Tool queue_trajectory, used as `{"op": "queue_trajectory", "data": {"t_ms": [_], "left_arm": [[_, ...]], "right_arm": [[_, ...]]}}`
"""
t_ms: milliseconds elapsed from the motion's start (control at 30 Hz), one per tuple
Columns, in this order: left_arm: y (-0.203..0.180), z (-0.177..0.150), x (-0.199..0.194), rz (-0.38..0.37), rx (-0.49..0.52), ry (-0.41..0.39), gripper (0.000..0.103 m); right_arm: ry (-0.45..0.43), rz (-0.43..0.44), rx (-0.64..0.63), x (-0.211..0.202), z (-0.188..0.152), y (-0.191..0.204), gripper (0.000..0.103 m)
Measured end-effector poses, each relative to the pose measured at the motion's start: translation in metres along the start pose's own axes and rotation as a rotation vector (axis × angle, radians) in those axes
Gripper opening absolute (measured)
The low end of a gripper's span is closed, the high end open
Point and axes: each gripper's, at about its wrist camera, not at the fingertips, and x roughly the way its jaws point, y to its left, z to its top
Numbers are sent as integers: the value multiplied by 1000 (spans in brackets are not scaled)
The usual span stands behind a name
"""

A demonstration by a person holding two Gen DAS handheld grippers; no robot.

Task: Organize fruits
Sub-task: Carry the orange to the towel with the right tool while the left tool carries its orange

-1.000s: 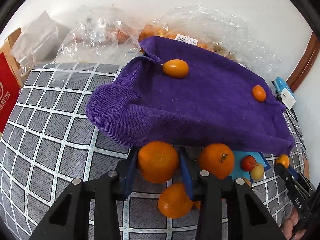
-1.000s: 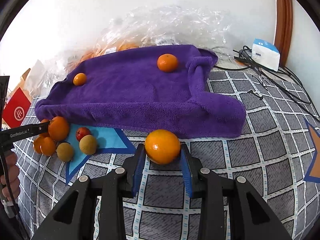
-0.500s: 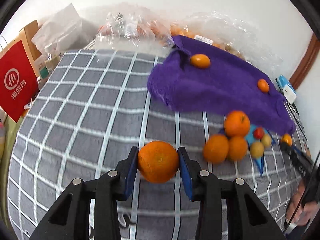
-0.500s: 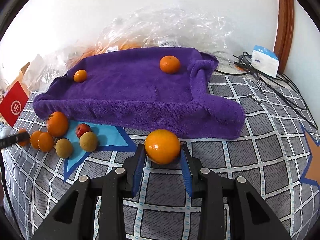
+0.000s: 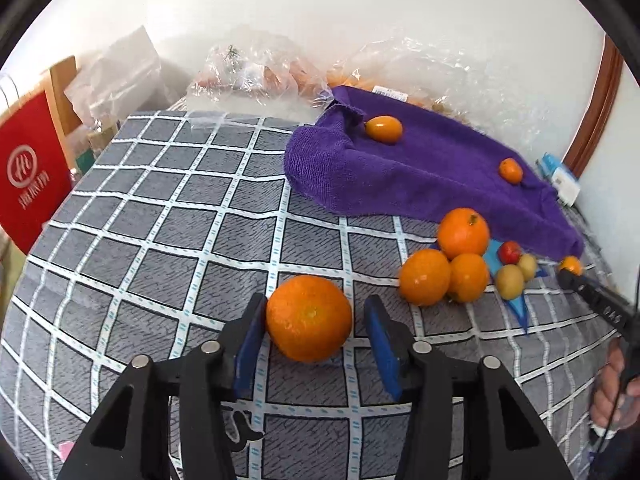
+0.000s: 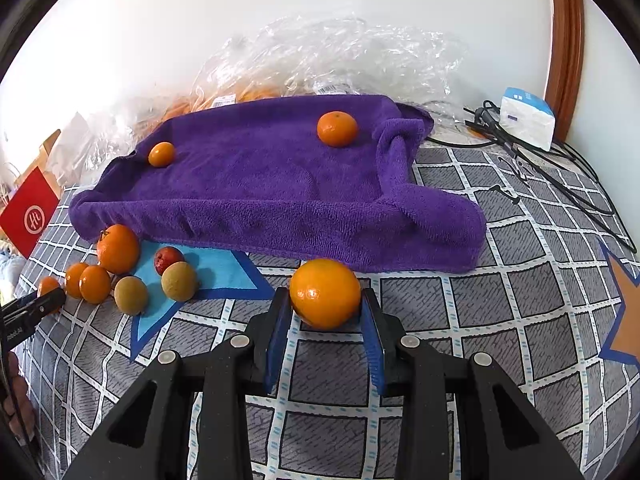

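The left gripper (image 5: 316, 322) stands open around a large orange (image 5: 309, 317) that sits on the checked cloth (image 5: 168, 216): its left pad touches the peel, while a clear gap shows between the fruit and the right pad, so nothing pins the fruit. The right gripper (image 6: 325, 312) has its jaws closed on a second orange (image 6: 325, 293), both blue pads pressed to its sides, just in front of the purple towel (image 6: 260, 196). The main risk on the left is a roll: the orange is round, the cloth looks soft and uneven, and a nudge from the touching pad as the gripper draws away could send it toward the cluster of oranges (image 5: 448, 264) nearby or off across the cloth. On the right, the pads hold the fruit near its widest line, and a tilt or a loosened squeeze would probably let it slip forward against the towel's edge. The left wrist view alone shows the open stretch of cloth to the left, the red bag (image 5: 32, 176) at the cloth's edge, and the gap at the left gripper's right pad. The right wrist view alone shows the towel's folded right end, the black cables (image 6: 540, 156) and the white and blue box (image 6: 528, 118) behind, and two brownish round fruits (image 6: 154, 288) with a red one (image 6: 168, 258) plainly on the blue star patch (image 6: 224, 272); whether the second orange rests on the cloth or hangs a little above it is hard to tell from this angle.
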Motion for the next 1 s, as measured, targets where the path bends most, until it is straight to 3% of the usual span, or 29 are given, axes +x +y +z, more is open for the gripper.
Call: {"op": "queue_trajectory", "data": {"t_ms": [233,333,467,700,800,1000], "left_arm": [[-2,0,0,12,6,1,47],[-1,1,-1,28,-13,-4,38],[9,0,-2,-20,-67,-16,37],[8,3,-9,-23,-73,-12,37],[8,16,-21,-39,-76,-25,37],[-5,58,-41,-61,-39,-125,37]], "right_arm": [[2,-6,-10,1,0,3,35],[-3,-7,-15,0,-1,3,35],[-10,-6,-19,-1,-1,3,35],[-27,48,-3,-9,1,0,35],[-40,50,20,-17,7,-3,35],[-115,28,29,-44,35,-8,35]]}}
